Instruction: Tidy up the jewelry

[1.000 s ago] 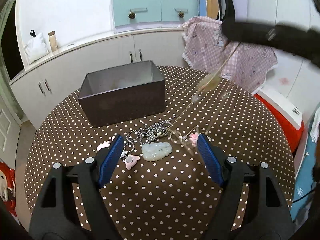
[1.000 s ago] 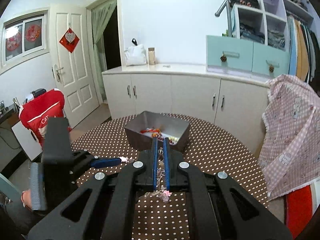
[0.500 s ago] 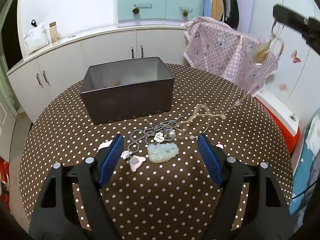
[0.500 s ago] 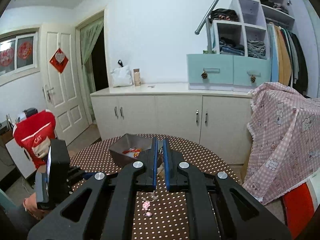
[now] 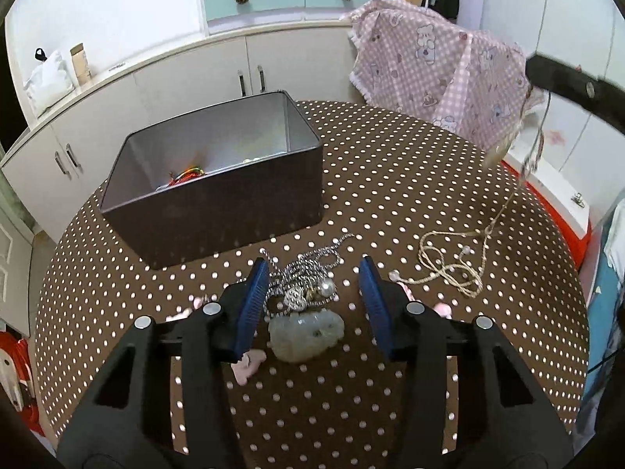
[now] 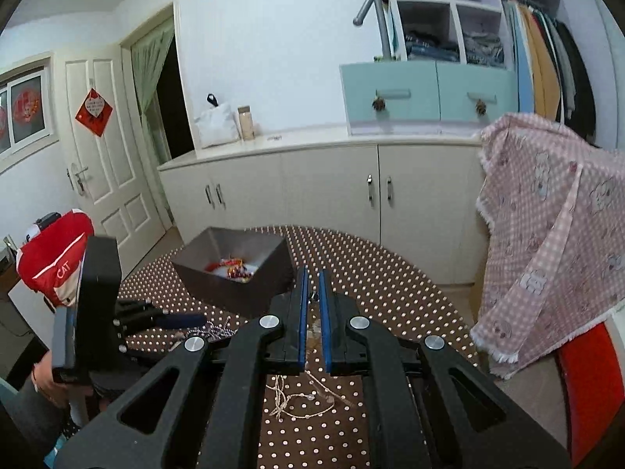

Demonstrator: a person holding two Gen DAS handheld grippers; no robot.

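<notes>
A heap of silver chain [image 5: 308, 273] with a small pendant lies on the brown dotted table [image 5: 390, 179], and a pale jade pendant [image 5: 306, 332] sits just in front of it. My left gripper [image 5: 312, 267] straddles the chain with its jaws closing, and the blue pads are not touching it. My right gripper [image 6: 312, 293] is shut on a beige cord necklace [image 5: 449, 273], also seen in the right wrist view [image 6: 304, 402]. The cord hangs from the right gripper [image 5: 533, 74] down to loops on the table. Behind stands the dark metal box [image 5: 218, 211] with jewelry in it.
Small pink charms [image 5: 248, 363] lie near the left fingers, one more [image 5: 441, 308] lies by the cord. A pink checked cloth [image 5: 429, 62] hangs behind the table at the right. White cabinets [image 5: 175, 90] run along the back. A red bag [image 6: 54, 258] sits left of the table.
My left gripper has moved forward and down over the chain heap and its jaws have narrowed. My right gripper has carried the cord to the right and lower, dragging its loops rightward.
</notes>
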